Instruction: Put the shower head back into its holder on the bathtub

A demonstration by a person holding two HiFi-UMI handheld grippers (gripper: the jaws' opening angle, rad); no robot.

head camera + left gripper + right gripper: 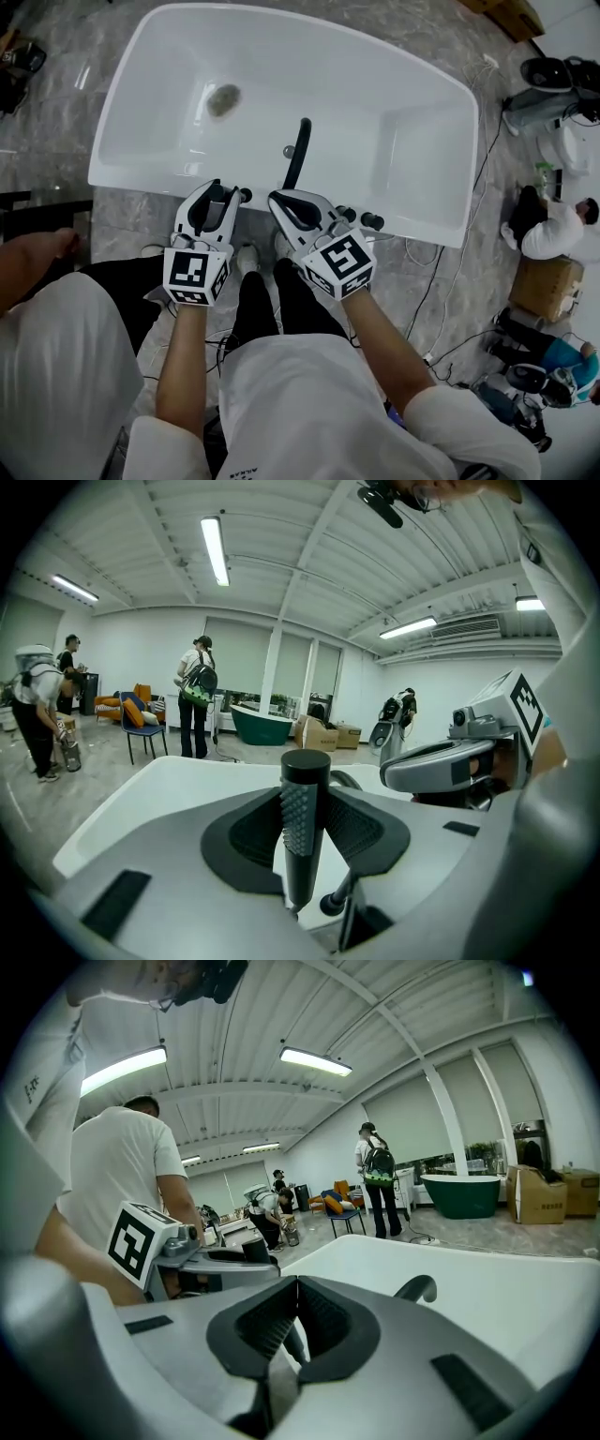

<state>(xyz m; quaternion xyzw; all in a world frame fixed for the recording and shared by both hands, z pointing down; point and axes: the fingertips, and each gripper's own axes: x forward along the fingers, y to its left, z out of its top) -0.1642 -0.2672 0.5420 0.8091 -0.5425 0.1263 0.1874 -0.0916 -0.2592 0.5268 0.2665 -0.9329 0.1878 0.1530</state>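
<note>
The white bathtub point(141, 173) lies in front of me, with a black curved spout point(298, 150) rising from its near rim. Black knobs point(360, 217) sit on that rim to the right. My left gripper point(221, 190) hangs over the near rim, shut on the black shower head point(305, 817), which stands upright between the ribbed pads. My right gripper point(287, 201) is beside it, just right of the spout's base, its tips meeting. A thin dark stem point(292, 1340) shows through the gap below them; I cannot tell whether it is gripped.
Cables point(441, 291) trail over the marble floor right of the tub. A person point(553, 225) crouches at the far right beside a cardboard box point(544, 286). Another person's arm point(33, 258) is at my left. Several people and a green tub point(262, 726) stand across the room.
</note>
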